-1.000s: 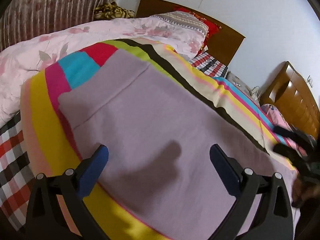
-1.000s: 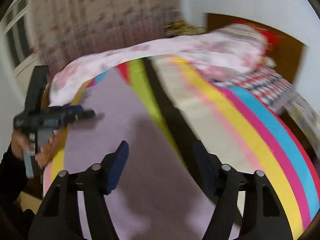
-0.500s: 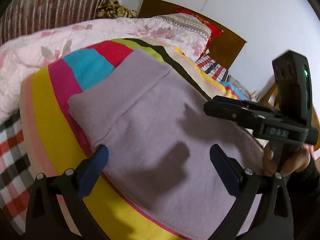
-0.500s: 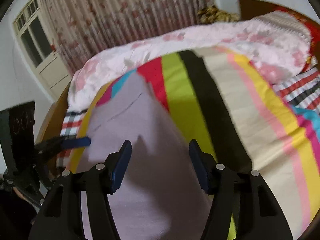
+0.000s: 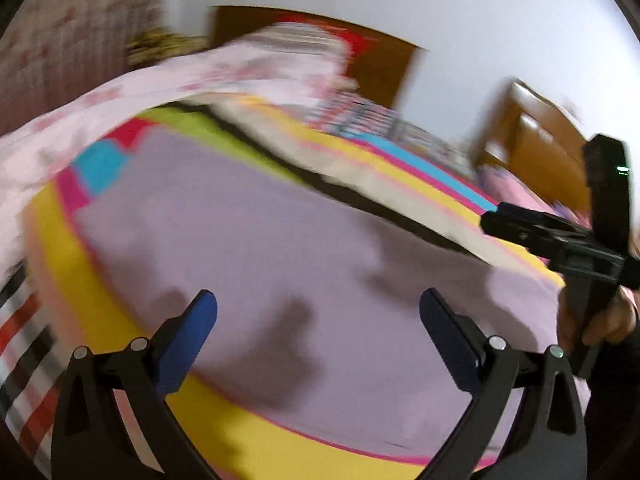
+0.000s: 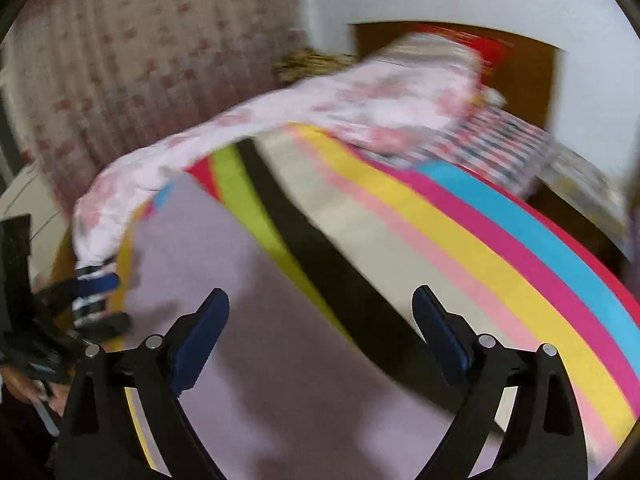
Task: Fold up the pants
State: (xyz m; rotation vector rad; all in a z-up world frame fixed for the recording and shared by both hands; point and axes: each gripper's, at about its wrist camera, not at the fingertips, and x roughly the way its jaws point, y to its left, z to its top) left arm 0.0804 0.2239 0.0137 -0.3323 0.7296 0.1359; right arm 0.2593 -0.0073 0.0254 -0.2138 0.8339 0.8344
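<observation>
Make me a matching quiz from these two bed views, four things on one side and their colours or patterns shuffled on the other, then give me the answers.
Things:
1. pants
2. quilt
3. sheet under the pants
4. left hand-held gripper pads

Descriptions:
A. blue
B. pink floral
C. plain lilac
D. bright stripes

Pairs: 1-C, 2-B, 3-D, 4-A
</observation>
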